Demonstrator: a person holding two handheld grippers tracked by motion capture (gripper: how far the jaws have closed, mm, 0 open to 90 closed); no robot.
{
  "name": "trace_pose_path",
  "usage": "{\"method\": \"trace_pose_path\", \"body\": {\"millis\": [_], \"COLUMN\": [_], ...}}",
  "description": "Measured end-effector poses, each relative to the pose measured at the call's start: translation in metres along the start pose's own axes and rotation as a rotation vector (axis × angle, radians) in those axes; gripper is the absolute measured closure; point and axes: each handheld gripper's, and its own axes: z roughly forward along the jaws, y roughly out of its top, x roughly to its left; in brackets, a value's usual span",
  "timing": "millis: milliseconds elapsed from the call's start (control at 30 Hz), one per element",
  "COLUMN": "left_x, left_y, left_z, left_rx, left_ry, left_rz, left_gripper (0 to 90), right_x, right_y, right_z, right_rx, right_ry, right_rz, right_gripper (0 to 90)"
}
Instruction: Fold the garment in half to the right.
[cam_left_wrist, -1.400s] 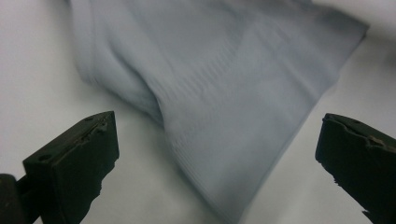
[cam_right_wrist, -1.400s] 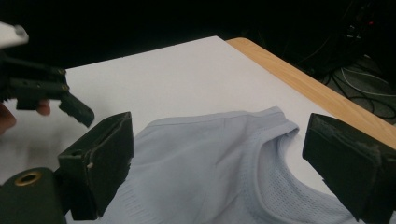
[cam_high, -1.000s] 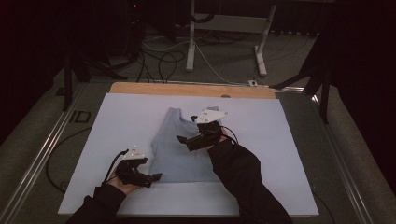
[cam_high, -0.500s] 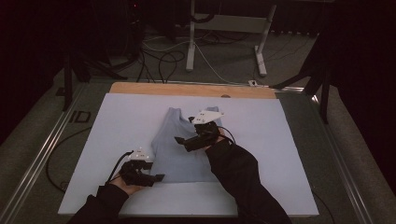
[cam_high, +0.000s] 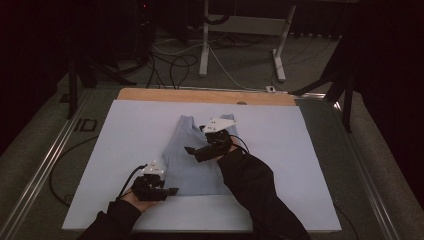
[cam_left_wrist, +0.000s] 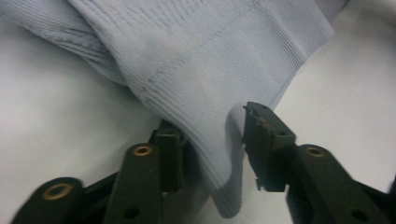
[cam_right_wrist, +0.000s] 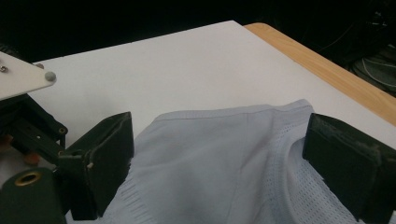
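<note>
A pale blue sleeveless top (cam_high: 192, 167) lies flat on the white board (cam_high: 125, 140), its hem toward the person. My left gripper (cam_high: 169, 191) lies low at the hem's left corner. In the left gripper view the ribbed hem (cam_left_wrist: 210, 116) is bunched up between the jaws of my left gripper (cam_left_wrist: 212, 147). The jaws have just been closing; one pad touches the cloth and a thin gap shows at the other. My right gripper (cam_high: 195, 151) hovers over the top's middle. In the right gripper view my right gripper (cam_right_wrist: 217, 163) is open wide above the fabric (cam_right_wrist: 210, 154).
A wooden strip (cam_high: 200, 95) borders the board's far edge. Beyond it, cables (cam_high: 170, 60) and a white stand's legs (cam_high: 205, 45) are on the floor. A metal rail (cam_high: 45, 165) runs along the table's left side. Bare board lies left and right of the top.
The right gripper has edged a little to the left over the top. The left hand has kept its place at the hem.
</note>
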Motion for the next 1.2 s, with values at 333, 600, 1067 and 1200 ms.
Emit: {"method": "trace_pose_path", "body": {"millis": [333, 600, 1067, 1200], "left_x": [-0.007, -0.010, -0.009, -0.009], "left_y": [0.000, 0.001, 0.002, 0.002], "left_z": [0.001, -0.001, -0.006, -0.006], "left_rx": [0.031, 0.012, -0.029, -0.033], "left_ry": [0.005, 0.010, 0.001, 0.003], "left_rz": [0.035, 0.044, 0.014, 0.003], "left_gripper": [79.1, 86.1, 86.4, 86.4], "right_x": [-0.005, -0.013, -0.041, -0.048], "right_y": [0.002, 0.019, 0.037, 0.039], "right_z": [0.017, 0.037, 0.081, 0.090], "right_rx": [0.024, 0.024, 0.078, 0.084], "right_ry": [0.015, 0.014, -0.018, -0.036], "right_rz": [0.013, 0.014, 0.052, 0.074], "right_gripper": [9.0, 12.5, 12.0, 12.0]}}
